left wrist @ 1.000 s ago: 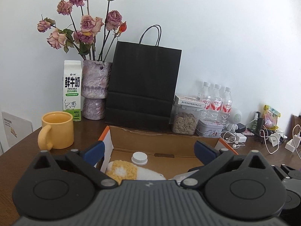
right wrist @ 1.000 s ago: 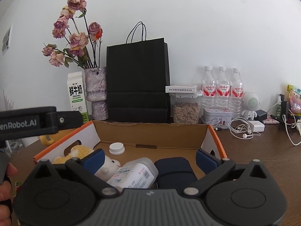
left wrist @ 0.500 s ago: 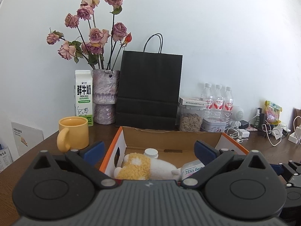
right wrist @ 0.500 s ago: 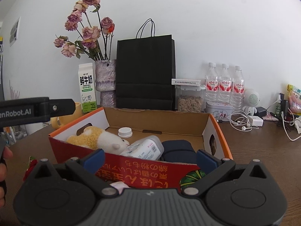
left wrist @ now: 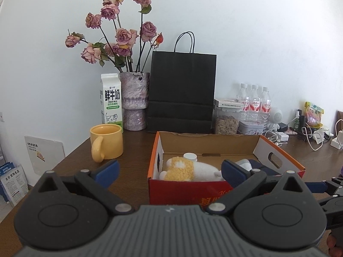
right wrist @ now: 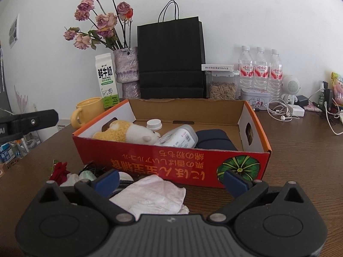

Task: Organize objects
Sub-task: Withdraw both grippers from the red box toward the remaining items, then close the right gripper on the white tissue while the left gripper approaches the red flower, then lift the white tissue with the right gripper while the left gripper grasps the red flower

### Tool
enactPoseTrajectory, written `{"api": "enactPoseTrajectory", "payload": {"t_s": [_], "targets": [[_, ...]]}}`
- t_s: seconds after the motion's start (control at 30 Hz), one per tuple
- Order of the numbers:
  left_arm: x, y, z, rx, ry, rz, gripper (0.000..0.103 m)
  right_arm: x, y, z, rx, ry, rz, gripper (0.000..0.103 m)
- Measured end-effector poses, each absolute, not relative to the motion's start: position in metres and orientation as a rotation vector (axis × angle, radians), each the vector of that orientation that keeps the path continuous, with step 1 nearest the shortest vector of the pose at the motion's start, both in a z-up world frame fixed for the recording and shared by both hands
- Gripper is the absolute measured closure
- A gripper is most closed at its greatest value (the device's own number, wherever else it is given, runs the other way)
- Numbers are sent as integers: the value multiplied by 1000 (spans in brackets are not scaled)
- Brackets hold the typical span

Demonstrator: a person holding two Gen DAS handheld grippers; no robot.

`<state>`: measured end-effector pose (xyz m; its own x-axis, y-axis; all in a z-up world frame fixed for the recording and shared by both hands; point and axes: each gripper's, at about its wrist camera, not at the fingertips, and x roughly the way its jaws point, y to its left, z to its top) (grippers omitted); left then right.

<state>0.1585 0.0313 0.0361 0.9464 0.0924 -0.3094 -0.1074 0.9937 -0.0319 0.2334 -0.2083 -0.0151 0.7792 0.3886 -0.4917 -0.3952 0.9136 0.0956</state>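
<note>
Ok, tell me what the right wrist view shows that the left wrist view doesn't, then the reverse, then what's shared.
Right wrist only: a crumpled white tissue and a red flower on the table before the box.

Left wrist only: a white booklet leaning on the wall past the table's edge.

Both: the cardboard box holding a plush toy, plus the yellow mug and the black bag.

Your left wrist camera looks low across the table, over the left end of the cardboard box (left wrist: 278, 150), toward the wall. Your right wrist camera sits just before the box's red front (right wrist: 171, 160), facing the same wall. Both see the box, the black paper bag (left wrist: 182, 90) and the milk carton (right wrist: 106, 81).
</note>
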Motion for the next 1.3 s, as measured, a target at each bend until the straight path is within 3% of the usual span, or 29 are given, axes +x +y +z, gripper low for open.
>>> {"api": "enactPoseTrajectory", "payload": {"t_s": [0.4,1.0,1.07,1.13,1.2,1.3], "targets": [[139,82,16,-68,456,182,0,242,-215,-10,90,682,413,0],[117,125,3,-140,493,226,0,296,-192,-39,188,954,387,0],[117,126,3,-151,494,228,0,295,-193,-39,199,949,382,5],[117,126,2,-160,496,226,0,293,-192,-37,193,945,397,19],[117,124,2,-161,498,221,0,291,-190,-36,184,945,422,27],[118,122,2,-158,500,215,0,289,-190,-35,180,936,438,29]]}}
